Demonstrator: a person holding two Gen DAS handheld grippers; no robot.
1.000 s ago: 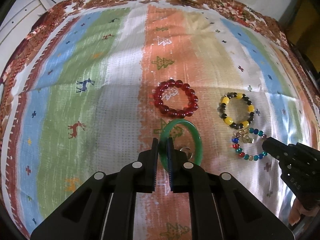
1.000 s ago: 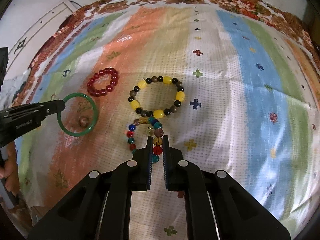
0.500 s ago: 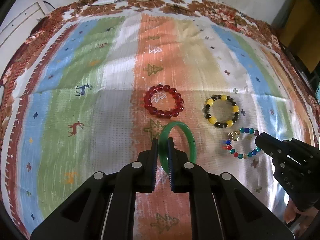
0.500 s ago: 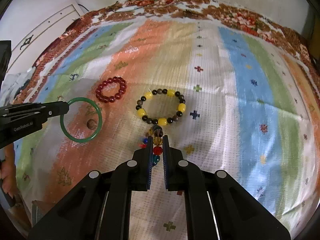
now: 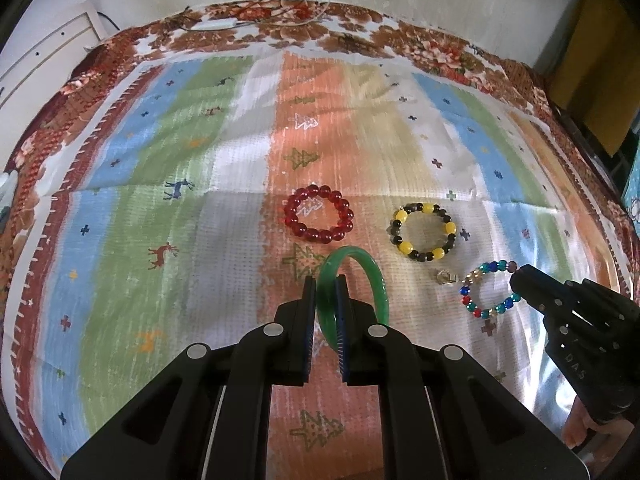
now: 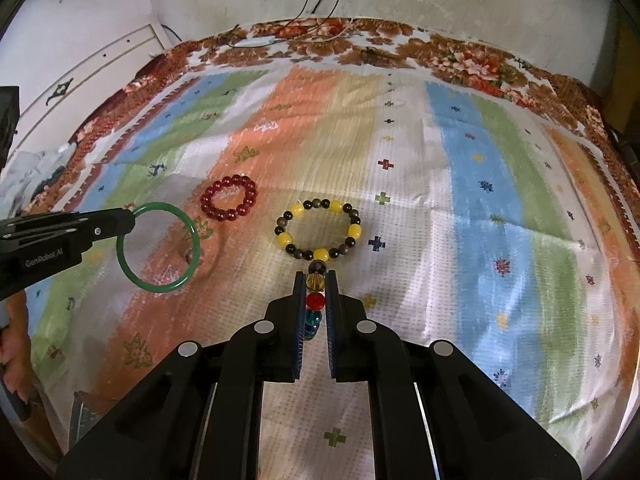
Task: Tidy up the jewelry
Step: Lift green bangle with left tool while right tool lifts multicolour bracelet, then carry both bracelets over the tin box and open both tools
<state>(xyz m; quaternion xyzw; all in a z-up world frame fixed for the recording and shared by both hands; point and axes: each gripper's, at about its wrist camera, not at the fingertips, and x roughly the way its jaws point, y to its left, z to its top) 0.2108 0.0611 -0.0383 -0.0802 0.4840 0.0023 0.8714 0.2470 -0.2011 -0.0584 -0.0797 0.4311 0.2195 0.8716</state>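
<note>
- Green bangle (image 5: 352,292) sits clamped in the left gripper (image 5: 326,300), rim pinched between both fingers, ring tilted up off the striped cloth (image 5: 200,240); in the right wrist view it hangs over the cloth's left-of-centre part (image 6: 158,248), held at its left rim.
- Multicolour bead bracelet (image 5: 486,290) is grasped by the right gripper (image 6: 314,292): amber, red and teal beads are lined up between the fingers. In the left wrist view the gripper tip (image 5: 524,280) meets the bracelet's right side, toward the cloth's right edge.
- Whether that bracelet is lifted or resting on the cloth: cannot tell.
- Red bead bracelet (image 5: 319,219) lies flat near the cloth's centre, just beyond the bangle, apart from it.
- Yellow-and-black bead bracelet (image 5: 424,234) lies flat to the right of the red one, between it and the cloth's right edge; just ahead of the right gripper's tips in its own view (image 6: 320,232).
- Small metal clasp (image 5: 446,278) lies on the cloth between the bangle and the multicolour bracelet.
- Cables (image 5: 256,20) run along the cloth's far edge.
</note>
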